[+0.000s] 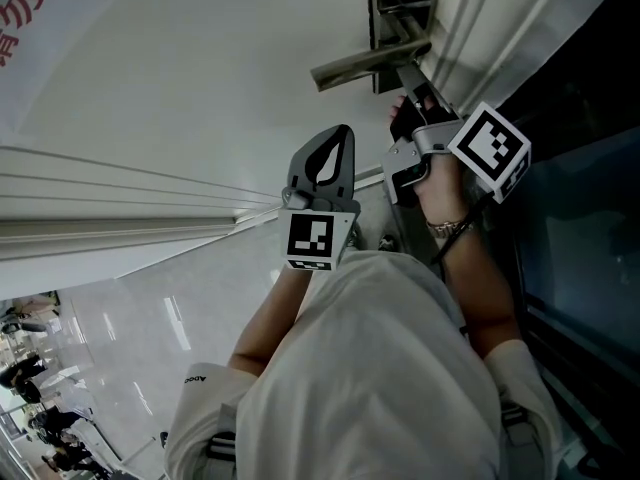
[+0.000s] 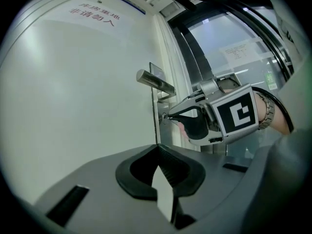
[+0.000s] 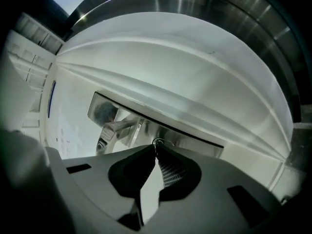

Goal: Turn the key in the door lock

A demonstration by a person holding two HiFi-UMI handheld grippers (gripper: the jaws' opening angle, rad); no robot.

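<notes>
The key (image 3: pixel 158 142) sits in the lock plate (image 3: pixel 191 139) at the right edge of the white door (image 2: pixel 78 111), just under the door handle (image 2: pixel 155 82). Only a small ring at its head shows; the rest is hidden between the pads that hold it. The right gripper (image 3: pixel 156 149) has its jaws pressed together on the key, their tips right against the lock plate. In its own view the plate and the handle run aslant across the frame. The marker cube (image 1: pixel 490 150) on this gripper faces out to the right, and the right hand (image 1: pixel 438 180) behind it wears a bracelet (image 1: pixel 448 226) at the wrist.

The left gripper (image 2: pixel 157 149) hangs to the left of the right one and nearer the person, well back from the door. Its tips meet and nothing is between them. It points at the door face, with the handle and the other gripper ahead of it and to the right.

Farther out, red print (image 2: pixel 92 14) runs across the upper part of the door, and a glass panel (image 2: pixel 229 38) in a dark frame stands to the right of the door's edge.
</notes>
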